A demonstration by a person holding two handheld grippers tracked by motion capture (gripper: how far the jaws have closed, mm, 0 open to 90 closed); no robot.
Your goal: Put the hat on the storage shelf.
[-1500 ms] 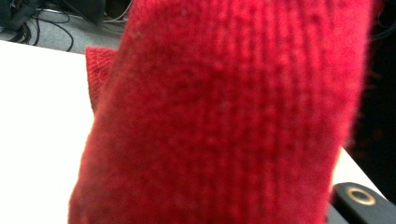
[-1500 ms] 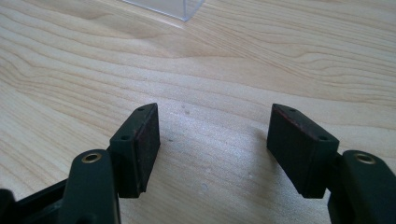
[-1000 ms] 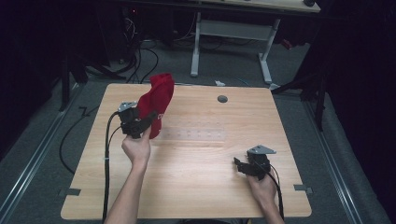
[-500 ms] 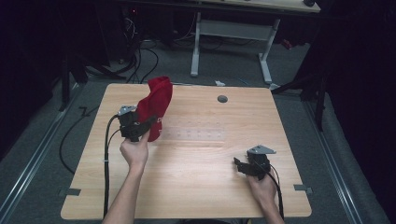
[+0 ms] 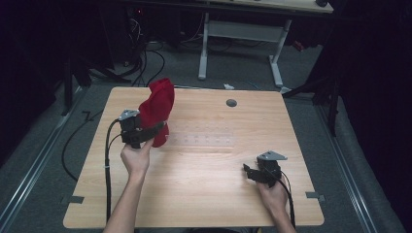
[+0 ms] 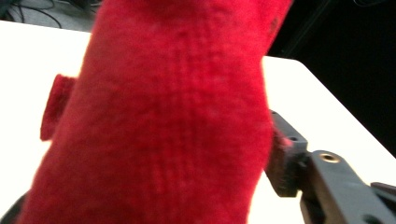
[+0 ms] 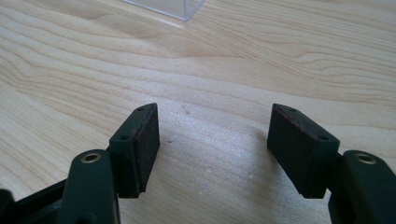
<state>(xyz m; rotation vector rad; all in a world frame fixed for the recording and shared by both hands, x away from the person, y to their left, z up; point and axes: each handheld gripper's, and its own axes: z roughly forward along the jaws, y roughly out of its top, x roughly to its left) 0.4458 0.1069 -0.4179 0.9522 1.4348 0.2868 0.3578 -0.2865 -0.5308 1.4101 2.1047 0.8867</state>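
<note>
One red knitted cloth [image 5: 158, 109], two tools, one wooden table [image 5: 204, 194].

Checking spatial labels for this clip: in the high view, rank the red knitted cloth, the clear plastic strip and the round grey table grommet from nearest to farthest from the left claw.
1. Red knitted cloth: between the left claw jaws, which have just been opening.
2. Clear plastic strip: flat at the table's middle, to the claw's right.
3. Round grey grommet: near the far edge, right of centre.

A red knitted cloth [image 5: 158, 110] is standing bunched and upright over the desk's [image 5: 204, 184] far left part, its lower end sitting between the left tongs [image 5: 154, 132], a small tab sticking out sideways.
</note>
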